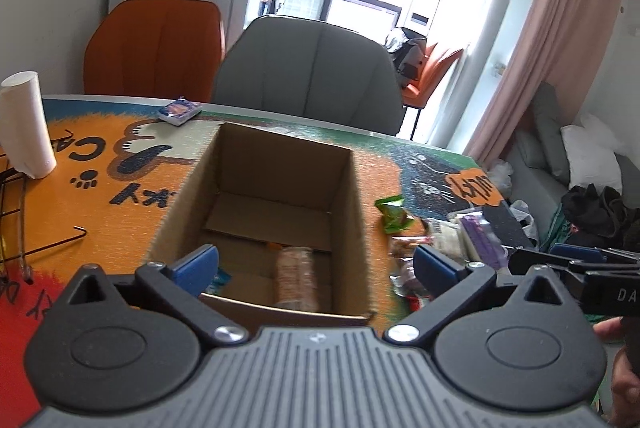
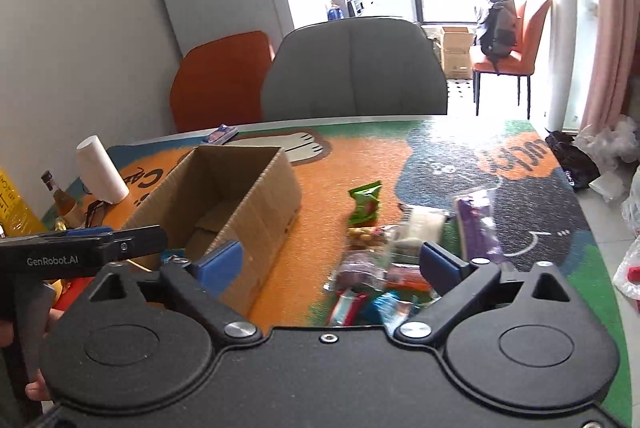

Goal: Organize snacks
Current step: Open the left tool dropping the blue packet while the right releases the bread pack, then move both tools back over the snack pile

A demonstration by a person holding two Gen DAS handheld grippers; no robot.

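An open cardboard box (image 1: 276, 188) stands on the cat-print table mat; it also shows in the right wrist view (image 2: 256, 204). Inside it lie a clear pack of round biscuits (image 1: 298, 278) and a blue-green packet (image 1: 220, 278). My left gripper (image 1: 316, 262) is open and empty, held over the box's near rim. My right gripper (image 2: 330, 264) is open and empty above a pile of snacks (image 2: 376, 280) to the right of the box. A green packet (image 2: 366, 204) and a purple packet (image 2: 478, 228) lie beside the pile.
A paper roll (image 1: 26, 124) and a wire rack (image 1: 16, 220) stand at the left. A small blue packet (image 1: 179, 111) lies at the far edge. Bottles (image 2: 60, 200) stand left of the box. Grey and orange chairs (image 2: 356, 68) stand behind the table.
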